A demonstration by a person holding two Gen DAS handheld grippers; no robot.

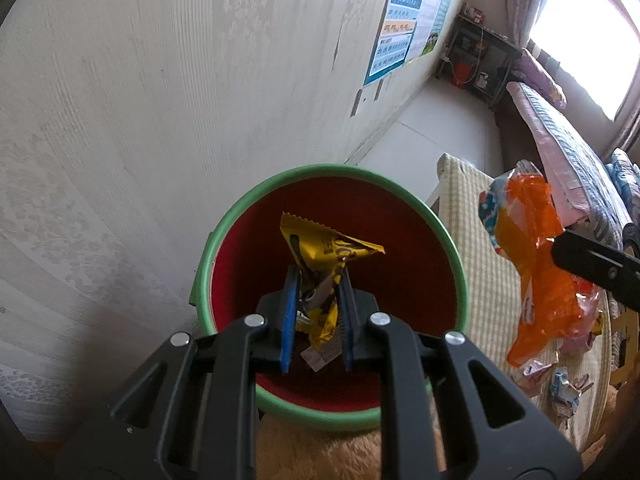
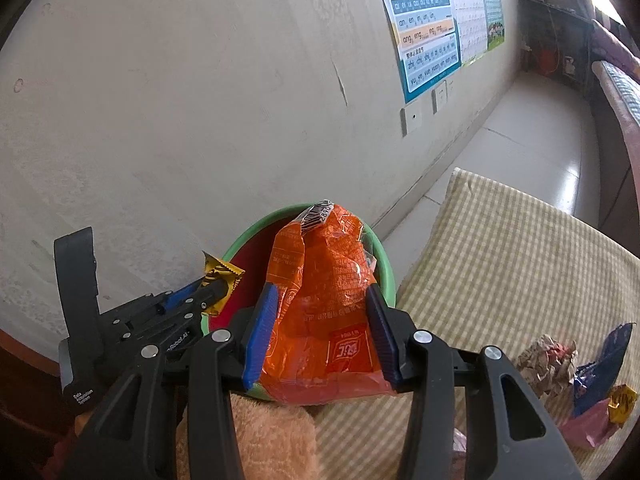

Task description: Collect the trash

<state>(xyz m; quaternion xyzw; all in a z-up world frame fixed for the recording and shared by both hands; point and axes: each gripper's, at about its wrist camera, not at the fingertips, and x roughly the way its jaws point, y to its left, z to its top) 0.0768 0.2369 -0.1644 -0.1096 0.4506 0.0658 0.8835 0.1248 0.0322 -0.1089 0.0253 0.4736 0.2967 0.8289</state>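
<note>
Mid-task: left gripper (image 1: 316, 300) clamped on yellow wrapper (image 1: 320, 248) over the bin (image 1: 208, 264), right gripper (image 2: 320, 320) clamped on orange bag (image 2: 320, 280) near its rim, neither dropped, more wrappers (image 2: 576, 372) left on right-side cushion (image 2: 520, 260).

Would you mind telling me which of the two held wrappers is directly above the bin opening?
The yellow wrapper in the left gripper hangs over the bin; the orange wrapper in the right gripper is off beside it.

One bin (image 1: 208, 276); two tools; two held wrappers.
</note>
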